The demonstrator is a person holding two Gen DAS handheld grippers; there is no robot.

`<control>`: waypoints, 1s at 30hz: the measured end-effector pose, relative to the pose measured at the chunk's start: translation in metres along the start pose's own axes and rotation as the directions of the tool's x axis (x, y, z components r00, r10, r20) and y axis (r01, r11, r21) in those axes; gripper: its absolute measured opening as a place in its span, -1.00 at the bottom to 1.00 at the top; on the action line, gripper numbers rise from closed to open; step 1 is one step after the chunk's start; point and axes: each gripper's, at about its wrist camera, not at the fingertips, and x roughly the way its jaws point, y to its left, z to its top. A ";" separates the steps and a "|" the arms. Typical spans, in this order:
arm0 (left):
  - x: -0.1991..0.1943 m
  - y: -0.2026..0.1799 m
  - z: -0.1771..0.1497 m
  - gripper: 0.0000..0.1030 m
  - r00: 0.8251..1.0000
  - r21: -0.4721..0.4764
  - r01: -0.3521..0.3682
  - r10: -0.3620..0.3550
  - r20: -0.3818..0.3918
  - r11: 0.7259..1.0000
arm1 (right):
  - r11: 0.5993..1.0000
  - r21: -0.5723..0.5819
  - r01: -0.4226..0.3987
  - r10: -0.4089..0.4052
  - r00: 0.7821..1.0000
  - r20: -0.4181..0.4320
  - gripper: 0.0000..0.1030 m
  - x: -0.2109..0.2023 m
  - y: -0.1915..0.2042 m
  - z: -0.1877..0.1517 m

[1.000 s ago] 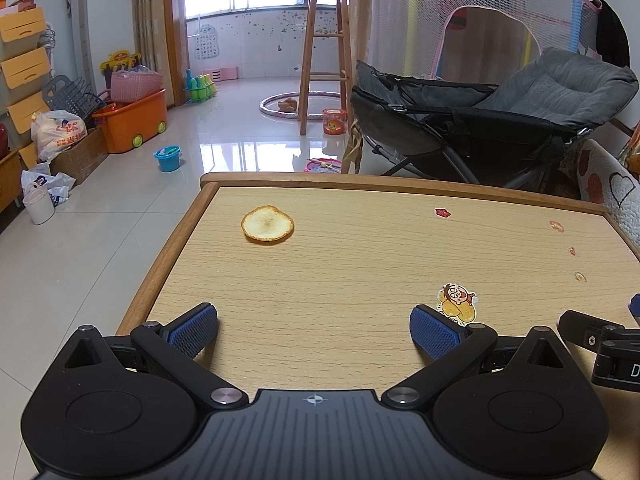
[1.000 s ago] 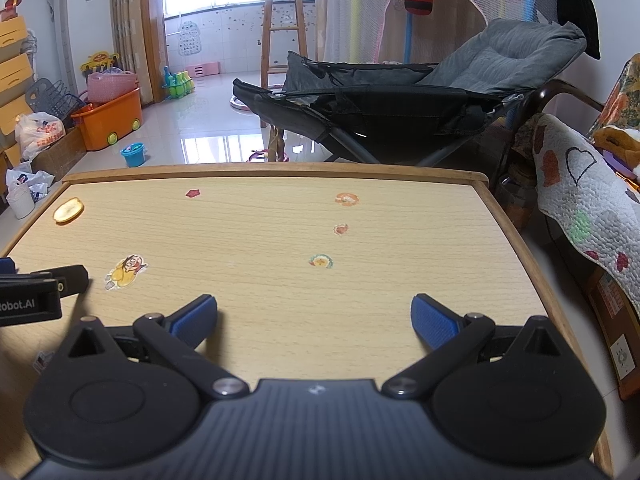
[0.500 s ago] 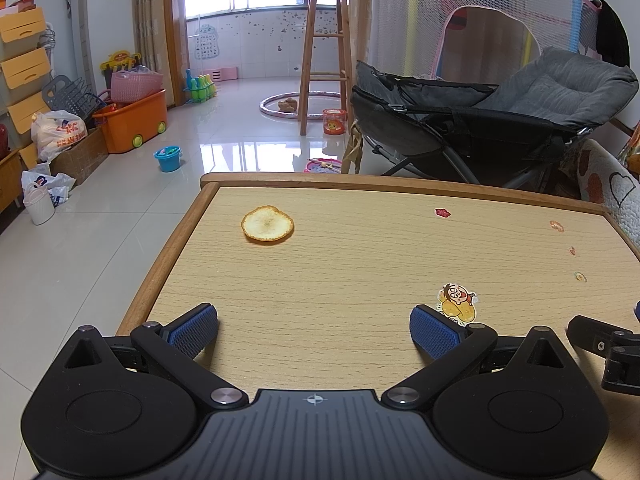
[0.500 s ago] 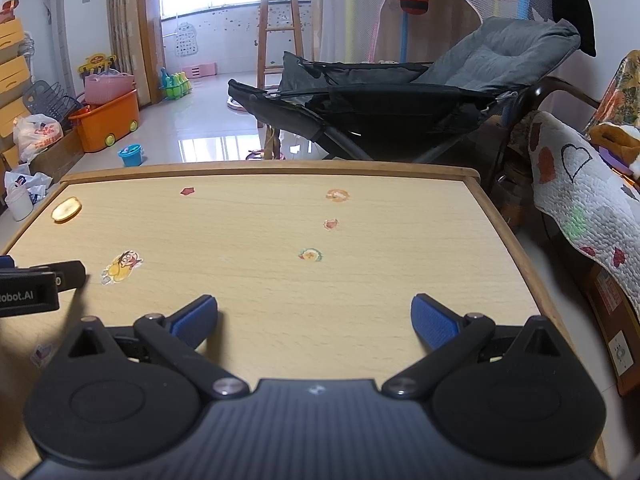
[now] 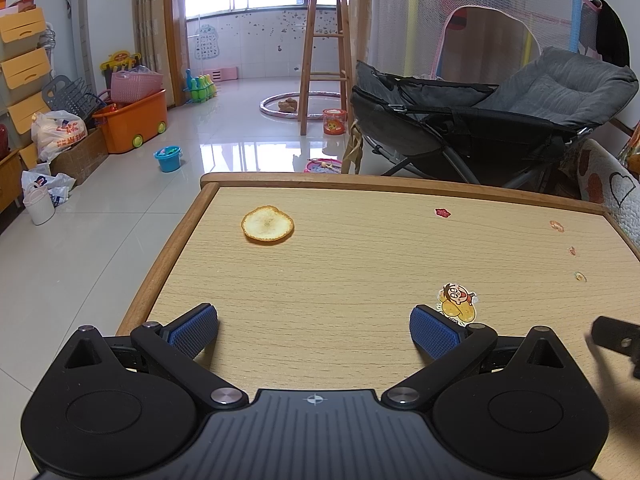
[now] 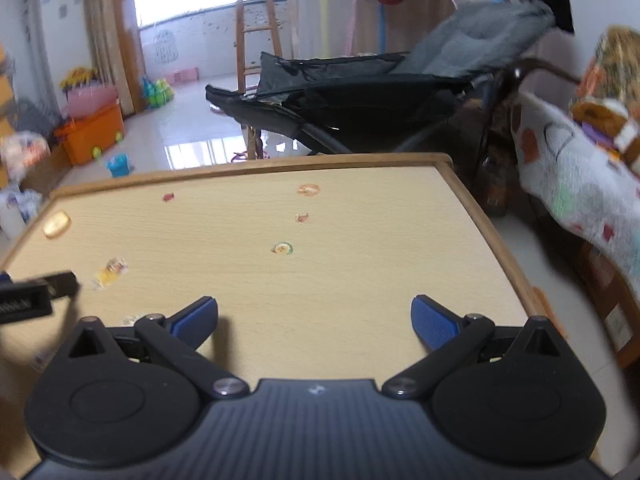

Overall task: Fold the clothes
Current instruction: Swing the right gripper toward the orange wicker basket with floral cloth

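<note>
Across the worktop (image 5: 360,272) you have bare wood and no garment: the clothes to be folded do not show in either view, so I cannot say where they lie. Take the worktop as your landmark. Beyond its far edge stands the grey folding lounger (image 5: 520,112), the largest thing about, with a tall wooden stool (image 5: 324,52) behind it and an orange wheeled tub (image 5: 134,120) off past the worktop's left side. A quilted cover (image 6: 568,184) hangs off to its right, near the right rail.

Your left gripper (image 5: 314,330) hovers low over the worktop's near left part, its 2 fingers (image 5: 192,330) spread wide and holding nothing. Your right gripper (image 6: 314,320) sits over the near right part, likewise spread and empty; that view is blurred, which suggests your hand is in motion. Held so, both seem to be waiting at the ready for cloth to arrive, I judge.

Smaller things on the wood: an orange peel disc (image 5: 267,224) toward the far left corner, loose, and likely to get caught under any garment spread there. A cartoon sticker (image 5: 456,300) lies flat just beyond your left gripper's right-hand finger, and 4 tiny stickers (image 6: 282,248) dot the right half; these are stuck flat and should hinder nothing.
</note>
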 end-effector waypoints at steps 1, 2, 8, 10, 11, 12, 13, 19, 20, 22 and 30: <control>0.000 0.000 -0.001 1.00 1.000 0.000 0.000 0.000 0.000 1.000 | 1.000 0.019 -0.008 0.008 1.000 -0.003 1.00 -0.003 -0.003 0.000; 0.001 0.000 -0.002 1.00 1.000 0.000 0.000 0.000 0.000 1.000 | 1.000 0.029 -0.010 0.010 1.000 -0.001 1.00 -0.007 -0.006 0.001; 0.001 0.000 -0.002 1.00 1.000 0.000 0.000 0.000 0.000 1.000 | 0.999 0.036 -0.014 0.013 1.000 0.029 1.00 -0.039 -0.020 0.008; 0.001 0.000 -0.002 1.00 1.000 0.001 0.000 0.000 0.000 1.000 | 0.999 0.035 -0.012 0.010 0.999 0.039 1.00 -0.051 -0.025 0.011; 0.000 0.000 -0.002 1.00 1.000 0.002 0.000 0.000 0.000 1.000 | 0.999 0.036 -0.011 0.009 0.999 0.043 1.00 -0.057 -0.028 0.012; -0.002 0.001 -0.003 1.00 1.000 0.004 0.002 -0.002 0.000 1.000 | 0.999 0.036 -0.008 0.007 0.999 0.047 1.00 -0.063 -0.032 0.013; -0.004 0.002 -0.003 1.00 1.000 0.007 0.006 -0.006 0.000 1.000 | 0.999 0.037 -0.006 0.004 0.999 0.051 1.00 -0.068 -0.036 0.013; -0.012 0.006 -0.006 1.00 0.999 0.022 0.044 -0.044 0.000 0.999 | 0.997 0.072 0.028 -0.032 0.998 0.055 1.00 -0.095 -0.063 0.008; -0.015 0.007 -0.006 1.00 0.999 0.020 0.049 -0.049 -0.001 0.999 | 0.996 0.080 0.035 -0.040 0.998 0.056 1.00 -0.099 -0.068 0.007; -0.020 0.008 -0.007 1.00 0.998 0.015 0.059 -0.059 -0.001 0.998 | 0.994 0.099 0.049 -0.055 0.997 0.060 1.00 -0.107 -0.077 0.004; -0.080 -0.019 -0.004 1.00 0.986 0.023 0.166 -0.166 0.013 0.986 | 0.981 0.168 0.097 -0.112 0.990 0.085 1.00 -0.140 -0.100 -0.008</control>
